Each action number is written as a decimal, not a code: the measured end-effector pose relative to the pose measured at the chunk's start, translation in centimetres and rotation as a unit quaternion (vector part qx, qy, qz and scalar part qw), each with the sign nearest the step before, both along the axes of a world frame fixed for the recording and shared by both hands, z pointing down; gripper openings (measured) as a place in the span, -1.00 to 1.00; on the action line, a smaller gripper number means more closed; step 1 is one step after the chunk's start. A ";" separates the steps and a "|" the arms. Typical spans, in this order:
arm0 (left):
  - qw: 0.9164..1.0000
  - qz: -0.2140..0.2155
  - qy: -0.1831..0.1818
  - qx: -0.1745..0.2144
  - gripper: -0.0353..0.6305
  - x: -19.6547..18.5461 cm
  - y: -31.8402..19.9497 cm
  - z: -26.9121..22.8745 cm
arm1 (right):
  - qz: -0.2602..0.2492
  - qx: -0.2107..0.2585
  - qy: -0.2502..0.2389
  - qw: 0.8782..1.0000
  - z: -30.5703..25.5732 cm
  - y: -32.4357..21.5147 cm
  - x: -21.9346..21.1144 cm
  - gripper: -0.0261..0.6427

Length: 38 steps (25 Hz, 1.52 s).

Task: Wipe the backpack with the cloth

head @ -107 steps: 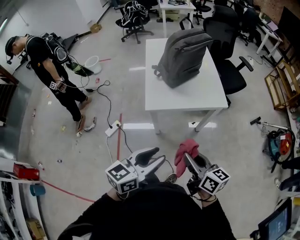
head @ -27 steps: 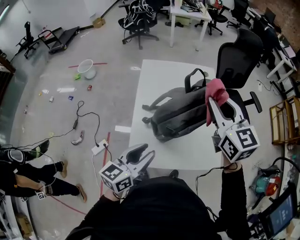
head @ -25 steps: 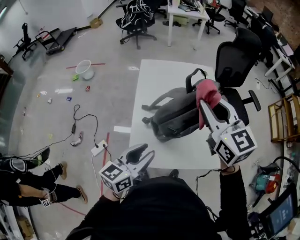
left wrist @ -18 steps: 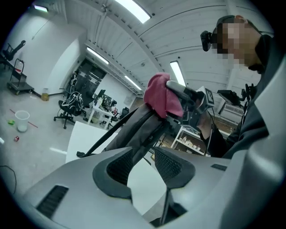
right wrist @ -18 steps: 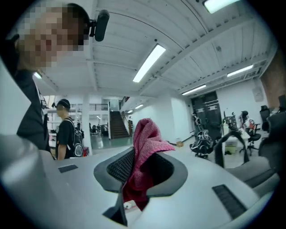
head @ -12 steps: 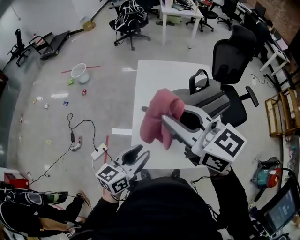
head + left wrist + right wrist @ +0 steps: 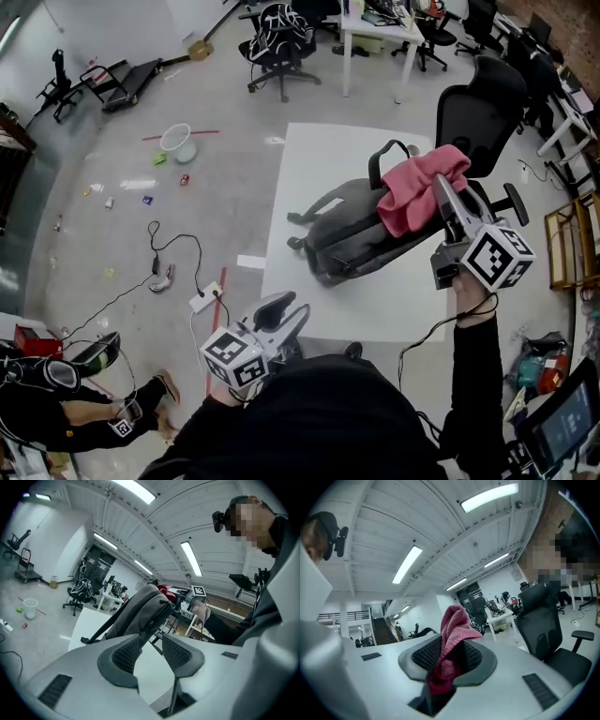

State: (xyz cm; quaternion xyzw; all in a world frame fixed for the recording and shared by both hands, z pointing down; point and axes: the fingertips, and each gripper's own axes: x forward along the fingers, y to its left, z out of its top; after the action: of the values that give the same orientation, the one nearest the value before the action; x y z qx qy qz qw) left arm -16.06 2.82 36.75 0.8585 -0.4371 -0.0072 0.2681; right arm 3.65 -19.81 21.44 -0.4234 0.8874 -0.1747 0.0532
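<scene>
White table [image 7: 319, 159] bears backpack [image 7: 349, 227]; right gripper [image 7: 449, 656] fingers pinch cloth [image 7: 417, 187] (left gripper [image 7: 151, 649] fingers apart, empty).

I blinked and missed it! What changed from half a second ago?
The right tongs swung the cloth across the backpack, from its lower end toward its handle end. Cloth stayed clamped; left tongs stayed low, open and empty; backpack stayed put.

The pink cloth [image 7: 417, 192] in my right tool [image 7: 441, 187] has a coarse, looped knit, rough and matt. The backpack [image 7: 352, 230] reads to me as grey woven fabric with a dull finish. Right tool and left tool [image 7: 292, 307] both have smooth pale-grey plastic shells and dark pads [image 7: 426, 654] with a fine grid texture. The white tabletop [image 7: 309, 169] is smooth, and the floor [image 7: 131, 234] is glossy.
</scene>
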 end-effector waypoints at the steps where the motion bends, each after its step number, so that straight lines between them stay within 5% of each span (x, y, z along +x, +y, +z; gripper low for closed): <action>1: 1.000 -0.006 -0.001 -0.002 -0.40 0.3 0.0 0.1 | 0.012 0.000 -0.001 1.000 0.2 -0.7 1.4 -0.63; 9: 0.999 -0.036 -0.004 -0.015 -0.40 1.5 0.3 0.6 | 0.122 0.013 0.047 0.991 0.7 -5.7 11.8 -0.63; 13: 0.999 -0.048 0.001 -0.020 -0.40 0.9 0.5 1.0 | 0.150 0.042 0.097 0.983 0.2 -6.7 13.4 -0.63; 19: 0.999 -0.044 0.011 -0.016 -0.40 -0.8 0.7 0.7 | 0.052 0.080 0.206 0.974 0.9 -4.7 4.5 -0.63; 28: 0.998 -0.043 0.047 -0.017 -0.40 -5.2 0.9 1.5 | -0.062 0.155 0.190 0.968 -2.9 5.4 -9.6 -0.63; 33: 0.996 -0.033 0.080 -0.025 -0.40 -7.2 1.1 2.3 | -0.152 0.161 0.248 0.943 -0.6 12.4 -19.5 -0.63; 38: 0.994 -0.036 0.103 -0.026 -0.40 -10.7 0.2 2.2 | -0.281 0.114 0.163 0.939 -0.2 19.0 -28.1 -0.63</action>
State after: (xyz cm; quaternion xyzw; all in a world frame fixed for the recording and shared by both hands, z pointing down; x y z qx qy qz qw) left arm -26.80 3.07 38.93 0.8293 -0.4381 -0.0944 0.3337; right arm -24.42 -0.81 21.25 -0.1709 0.9806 -0.0091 -0.0958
